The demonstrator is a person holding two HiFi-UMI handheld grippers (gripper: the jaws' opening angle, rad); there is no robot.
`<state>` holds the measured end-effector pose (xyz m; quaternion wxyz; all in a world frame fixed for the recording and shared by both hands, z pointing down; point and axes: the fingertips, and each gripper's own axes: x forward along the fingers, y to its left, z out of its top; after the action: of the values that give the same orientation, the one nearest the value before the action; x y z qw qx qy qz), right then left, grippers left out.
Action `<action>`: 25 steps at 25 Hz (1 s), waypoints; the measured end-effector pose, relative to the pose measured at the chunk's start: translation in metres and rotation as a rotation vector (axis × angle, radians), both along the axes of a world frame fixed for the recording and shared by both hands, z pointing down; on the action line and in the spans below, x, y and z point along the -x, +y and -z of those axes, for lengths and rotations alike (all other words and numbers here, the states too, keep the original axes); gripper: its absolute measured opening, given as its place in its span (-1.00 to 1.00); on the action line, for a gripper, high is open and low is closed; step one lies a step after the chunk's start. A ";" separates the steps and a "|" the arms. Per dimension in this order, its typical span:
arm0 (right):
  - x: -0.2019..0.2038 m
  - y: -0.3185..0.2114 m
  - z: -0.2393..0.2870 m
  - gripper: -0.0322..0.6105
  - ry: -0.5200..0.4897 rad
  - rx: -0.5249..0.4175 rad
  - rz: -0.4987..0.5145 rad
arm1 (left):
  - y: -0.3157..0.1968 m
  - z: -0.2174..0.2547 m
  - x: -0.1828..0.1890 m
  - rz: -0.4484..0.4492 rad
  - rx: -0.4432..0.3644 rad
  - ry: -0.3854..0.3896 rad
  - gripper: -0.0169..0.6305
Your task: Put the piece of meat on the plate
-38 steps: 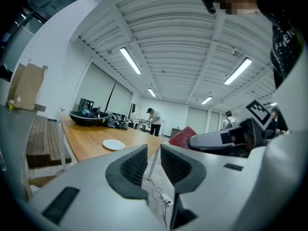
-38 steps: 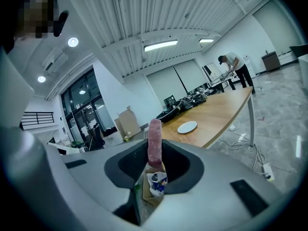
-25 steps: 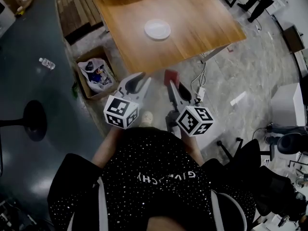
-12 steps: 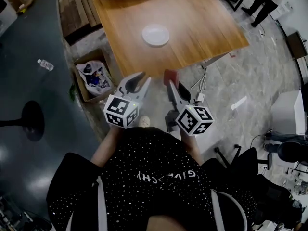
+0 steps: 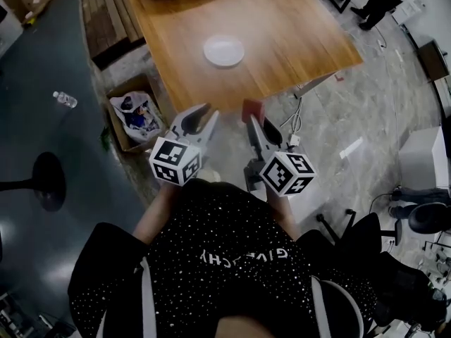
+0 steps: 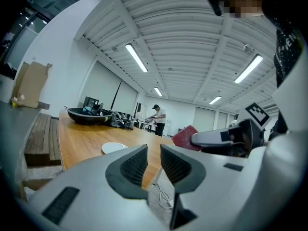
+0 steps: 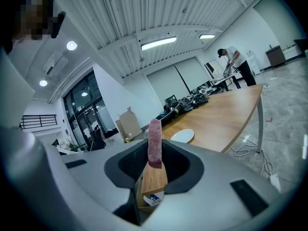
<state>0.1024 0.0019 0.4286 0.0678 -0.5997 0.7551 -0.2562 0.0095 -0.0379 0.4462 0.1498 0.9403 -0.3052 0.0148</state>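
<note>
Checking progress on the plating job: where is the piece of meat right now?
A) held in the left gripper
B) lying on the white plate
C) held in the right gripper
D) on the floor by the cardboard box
C: the right gripper has its fingers closed on the piece of meat, and the plate on the table is bare.

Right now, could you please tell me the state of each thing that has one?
plate: bare, on the table
piece of meat: held on edge, not yet plated
right gripper: shut on the piece of meat
left gripper: open, empty
cardboard box: open
</note>
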 end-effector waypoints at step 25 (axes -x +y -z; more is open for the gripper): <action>-0.016 0.004 -0.001 -0.62 -0.018 0.012 -0.042 | -0.011 0.004 -0.005 0.012 0.002 0.001 -0.66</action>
<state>0.1180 0.0058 0.4292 0.0763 -0.6136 0.7400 -0.2648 0.0145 -0.0486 0.4418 0.1509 0.9384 -0.3105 0.0136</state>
